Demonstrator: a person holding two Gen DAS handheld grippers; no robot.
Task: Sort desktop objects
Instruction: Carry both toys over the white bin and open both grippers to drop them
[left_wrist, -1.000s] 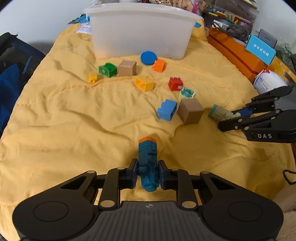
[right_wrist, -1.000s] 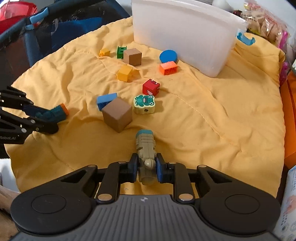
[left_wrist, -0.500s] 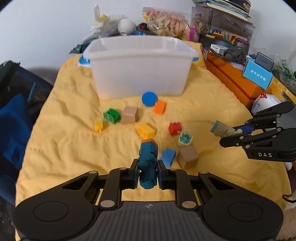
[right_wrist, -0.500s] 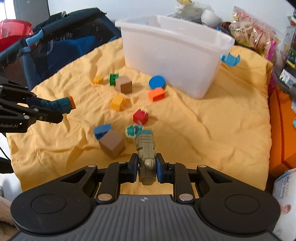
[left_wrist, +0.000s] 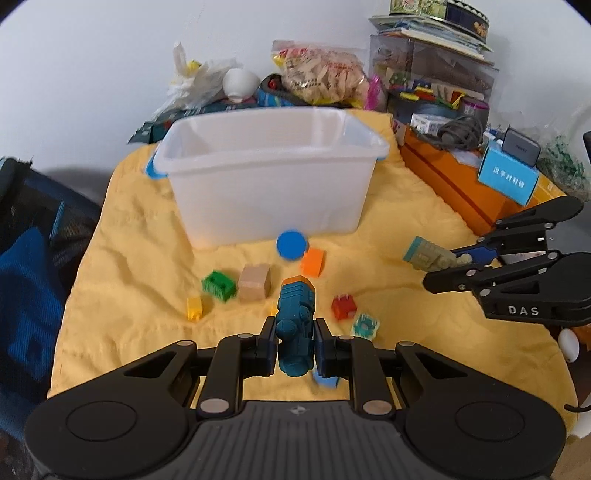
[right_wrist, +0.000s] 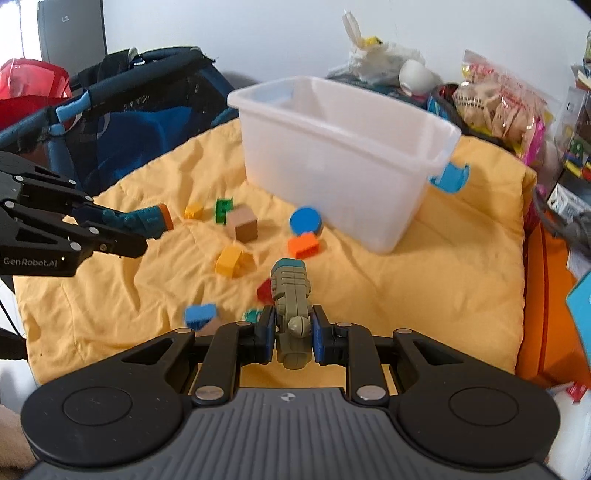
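White wall (left_wrist: 110, 55) behind a cluttered table under yellow cloth (left_wrist: 129, 258).

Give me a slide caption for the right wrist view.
Right gripper holds a khaki toy figure above the yellow cloth, facing the white plastic bin.

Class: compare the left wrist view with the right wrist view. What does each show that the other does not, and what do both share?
Only the left wrist view: the small blue box with white writing on the orange crate.
Only the right wrist view: the red container and the dark mesh basket.
Both: the white tub, the yellow cloth, the blue disc, and each gripper shut on a toy.
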